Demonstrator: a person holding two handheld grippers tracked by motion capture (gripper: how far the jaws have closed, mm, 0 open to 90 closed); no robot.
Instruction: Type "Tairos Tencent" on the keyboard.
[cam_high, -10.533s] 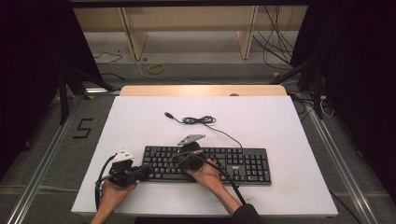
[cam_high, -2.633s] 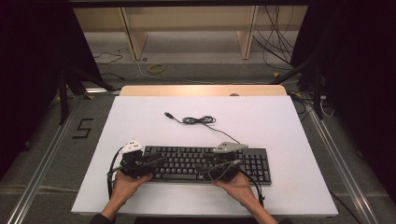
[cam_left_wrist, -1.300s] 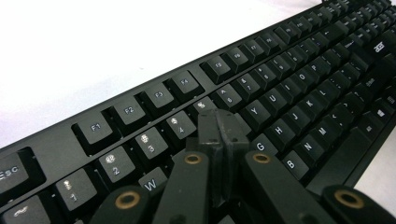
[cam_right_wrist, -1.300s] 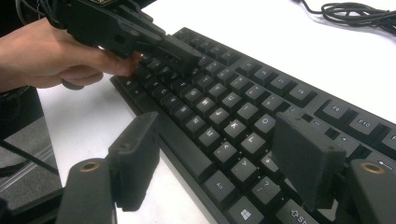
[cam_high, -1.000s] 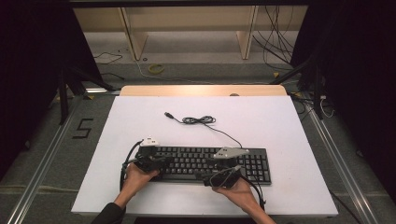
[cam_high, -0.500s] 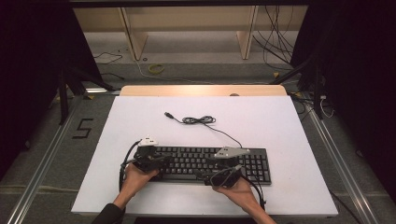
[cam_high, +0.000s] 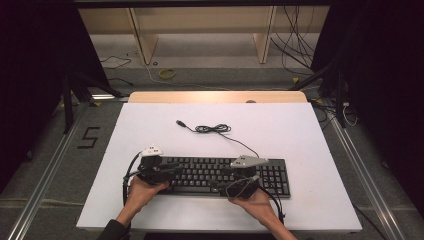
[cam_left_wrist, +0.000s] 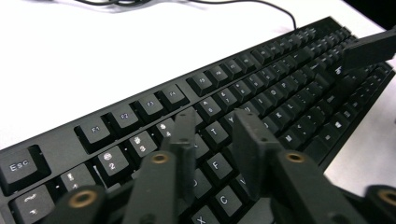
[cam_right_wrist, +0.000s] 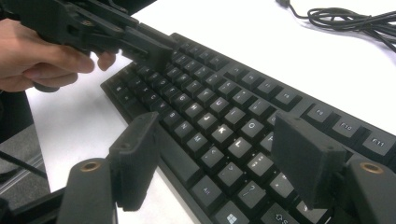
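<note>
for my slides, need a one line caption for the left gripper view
Left gripper hovering with jaws apart over the black keyboard on the white table.

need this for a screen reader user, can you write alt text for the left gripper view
Two black jaws of the left gripper stand slightly apart over the letter keys at the left end of a black keyboard, nothing between them. The keyboard runs off to the upper right across a white table, its cable trailing along the top edge.
</note>
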